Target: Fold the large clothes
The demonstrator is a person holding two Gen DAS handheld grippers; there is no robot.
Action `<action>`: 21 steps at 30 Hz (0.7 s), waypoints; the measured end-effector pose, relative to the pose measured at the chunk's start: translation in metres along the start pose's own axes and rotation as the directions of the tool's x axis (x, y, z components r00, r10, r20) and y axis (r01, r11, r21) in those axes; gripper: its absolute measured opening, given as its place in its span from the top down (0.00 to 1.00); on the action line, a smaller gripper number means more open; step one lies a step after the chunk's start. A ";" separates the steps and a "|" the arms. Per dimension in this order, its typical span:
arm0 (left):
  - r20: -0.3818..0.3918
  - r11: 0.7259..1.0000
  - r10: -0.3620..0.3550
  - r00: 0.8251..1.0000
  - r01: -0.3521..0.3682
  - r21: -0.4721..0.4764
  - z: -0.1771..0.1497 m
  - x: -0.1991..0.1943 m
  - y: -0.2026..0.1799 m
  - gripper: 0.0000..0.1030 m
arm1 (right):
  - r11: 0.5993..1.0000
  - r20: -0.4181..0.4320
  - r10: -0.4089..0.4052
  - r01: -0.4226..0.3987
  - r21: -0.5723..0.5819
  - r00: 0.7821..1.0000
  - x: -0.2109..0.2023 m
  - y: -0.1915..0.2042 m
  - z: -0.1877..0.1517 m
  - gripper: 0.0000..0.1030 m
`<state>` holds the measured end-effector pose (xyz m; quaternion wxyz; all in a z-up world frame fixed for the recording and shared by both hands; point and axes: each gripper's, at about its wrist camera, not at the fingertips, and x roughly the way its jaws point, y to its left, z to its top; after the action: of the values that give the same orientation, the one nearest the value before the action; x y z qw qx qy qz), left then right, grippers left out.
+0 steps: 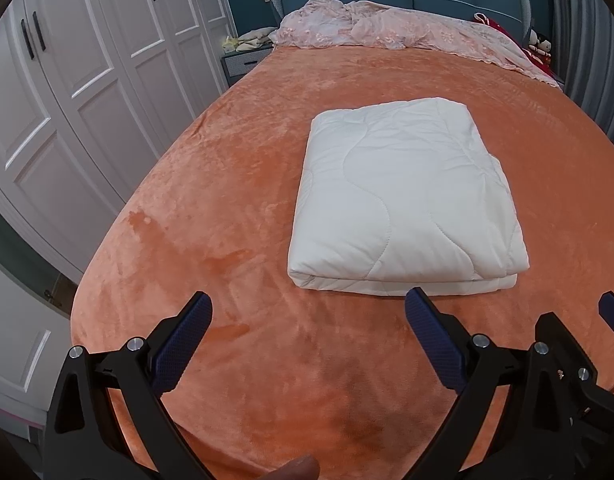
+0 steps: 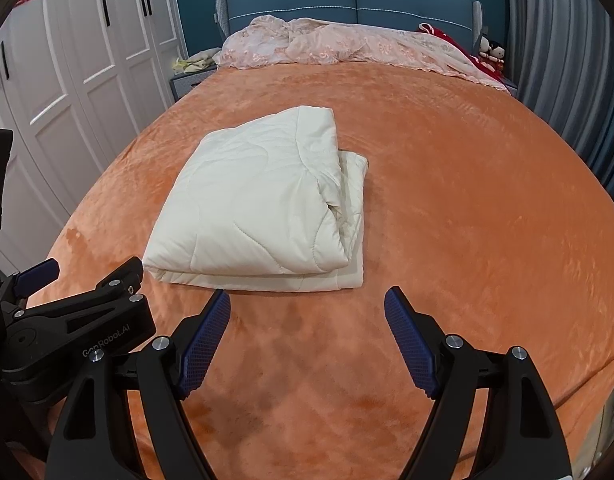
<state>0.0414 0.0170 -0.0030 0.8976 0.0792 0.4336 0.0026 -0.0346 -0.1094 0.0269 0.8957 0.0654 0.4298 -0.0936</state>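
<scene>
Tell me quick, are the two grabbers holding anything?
Left gripper: open, holding nothing, short of the quilt.
Right gripper: open, holding nothing, also short of the quilt.

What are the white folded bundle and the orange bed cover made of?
The white folded quilt looks like padded cotton or polyester, matte, with wavy stitched quilting lines and puffy edges. The orange bed cover looks like plush fleece or velvet: its nap shows soft sheen and brushed streaks.

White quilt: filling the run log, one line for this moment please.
white quilt: folded, on orange bed | left gripper: open, empty | right gripper: open, empty
</scene>
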 end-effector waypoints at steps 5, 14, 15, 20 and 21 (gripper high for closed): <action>0.000 1.000 0.003 1.000 -0.003 0.001 0.000 0.000 0.000 0.08 | 1.000 -0.004 0.001 -0.001 0.005 1.000 0.001 0.001 -0.002 0.25; 0.003 1.000 0.007 1.000 -0.007 0.000 -0.001 0.001 0.001 0.08 | 1.000 -0.007 -0.001 0.001 0.011 1.000 0.000 0.003 -0.004 0.25; 0.002 1.000 0.005 1.000 -0.005 -0.001 -0.001 0.001 0.001 0.08 | 1.000 -0.007 -0.001 0.001 0.011 1.000 0.000 0.003 -0.004 0.25; -0.002 1.000 0.005 1.000 -0.005 -0.002 -0.002 0.001 0.003 0.08 | 1.000 -0.009 -0.001 0.002 0.012 1.000 0.000 0.004 -0.005 0.25; -0.003 1.000 0.004 1.000 -0.004 -0.001 -0.002 0.002 0.003 0.08 | 1.000 -0.010 -0.002 0.002 0.012 1.000 0.001 0.004 -0.005 0.25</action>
<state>0.0408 0.0204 -0.0053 0.8971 0.0798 0.4346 0.0048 -0.0368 -0.1045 0.0234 0.8930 0.0709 0.4337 -0.0968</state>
